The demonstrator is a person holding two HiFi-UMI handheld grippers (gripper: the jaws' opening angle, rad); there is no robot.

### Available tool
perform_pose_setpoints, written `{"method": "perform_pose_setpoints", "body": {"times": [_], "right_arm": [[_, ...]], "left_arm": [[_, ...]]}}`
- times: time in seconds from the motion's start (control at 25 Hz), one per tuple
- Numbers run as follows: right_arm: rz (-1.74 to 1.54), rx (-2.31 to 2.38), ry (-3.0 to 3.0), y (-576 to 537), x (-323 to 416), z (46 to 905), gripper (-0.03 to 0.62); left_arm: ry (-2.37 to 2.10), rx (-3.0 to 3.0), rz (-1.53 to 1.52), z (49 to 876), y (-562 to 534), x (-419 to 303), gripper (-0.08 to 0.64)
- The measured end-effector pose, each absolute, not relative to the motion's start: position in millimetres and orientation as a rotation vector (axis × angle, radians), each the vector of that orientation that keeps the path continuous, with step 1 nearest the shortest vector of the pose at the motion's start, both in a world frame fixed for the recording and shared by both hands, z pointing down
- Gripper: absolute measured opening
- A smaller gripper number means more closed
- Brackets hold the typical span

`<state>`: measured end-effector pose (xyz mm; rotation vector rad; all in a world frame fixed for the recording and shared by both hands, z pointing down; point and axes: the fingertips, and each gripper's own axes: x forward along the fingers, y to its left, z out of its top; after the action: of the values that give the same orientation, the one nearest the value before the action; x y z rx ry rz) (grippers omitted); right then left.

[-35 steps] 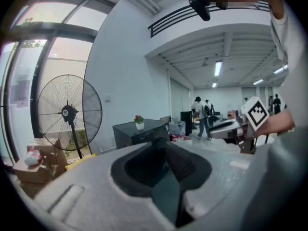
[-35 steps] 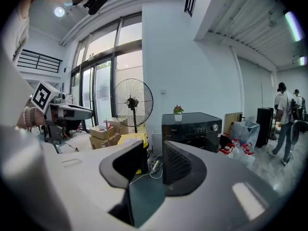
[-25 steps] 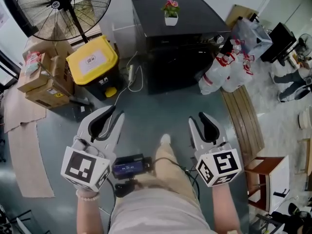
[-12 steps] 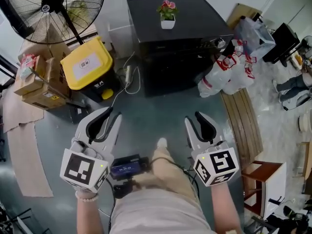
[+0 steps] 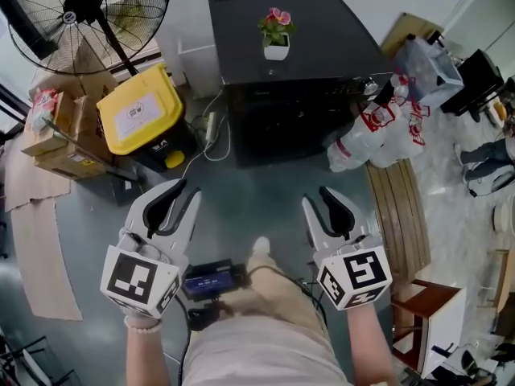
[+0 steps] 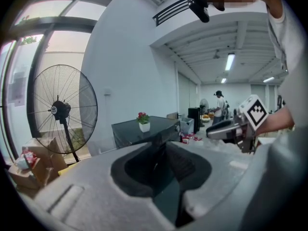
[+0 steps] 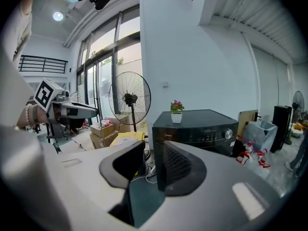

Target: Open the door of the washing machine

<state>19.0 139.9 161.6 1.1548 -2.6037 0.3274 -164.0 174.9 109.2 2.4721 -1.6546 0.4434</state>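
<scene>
While both tools are held out level over the floor, neither has hold of anything. Left gripper (image 5: 187, 188): jaws partly apart, only bare floor in the gap; its own view (image 6: 161, 146) shows the same narrow opening with nothing in it. Right gripper (image 5: 319, 198): jaws likewise partly apart and empty, confirmed in its own view (image 7: 149, 150). The two sit side by side, well apart, with the person's leg between and behind them.

Straight ahead of both tools, well clear of the jaw tips, stands the black washing machine (image 5: 290, 119), front face toward them. No jaw touches it. From the right gripper the machine (image 7: 202, 129) shows a control strip with a round knob along its upper front edge; the door below is hidden behind the jaw. A small potted flower (image 5: 275, 34) sits on its lid.

Ahead and left of the left gripper: a yellow-lidded bin (image 5: 145, 107), then cardboard boxes (image 5: 60, 135), and beyond them a pedestal fan (image 5: 88, 10). Ahead and right of the right gripper: white plastic bags (image 5: 378, 131) against the machine's side, with wooden slats (image 5: 402, 207) nearer.
</scene>
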Motion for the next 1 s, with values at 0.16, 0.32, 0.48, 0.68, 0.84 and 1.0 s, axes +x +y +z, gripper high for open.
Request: {"method": "perform_pose_setpoints", "body": {"times": [0.16, 0.32, 0.48, 0.68, 0.84, 1.0], "right_arm": [[0.341, 1.141, -2.599, 120, 26, 169, 0.117], [0.359, 1.129, -2.587, 100, 32, 175, 0.117], [0.360, 1.095, -2.586, 87, 35, 184, 0.117], [0.363, 1.090, -2.595, 71, 39, 190, 0.117], [0.359, 1.066, -2.589, 65, 39, 199, 0.117], [0.372, 1.057, -2.584, 59, 38, 208, 0.117]], "left_arm": [[-1.650, 2.474, 0.455, 112, 155, -157, 0.086], [-1.656, 2.460, 0.461, 117, 134, -152, 0.086], [-1.650, 2.454, 0.463, 123, 119, -145, 0.086], [-1.626, 2.460, 0.481, 132, 104, -136, 0.086], [-1.601, 2.466, 0.499, 140, 96, -130, 0.089], [-1.585, 2.477, 0.507, 147, 89, -127, 0.091]]}}
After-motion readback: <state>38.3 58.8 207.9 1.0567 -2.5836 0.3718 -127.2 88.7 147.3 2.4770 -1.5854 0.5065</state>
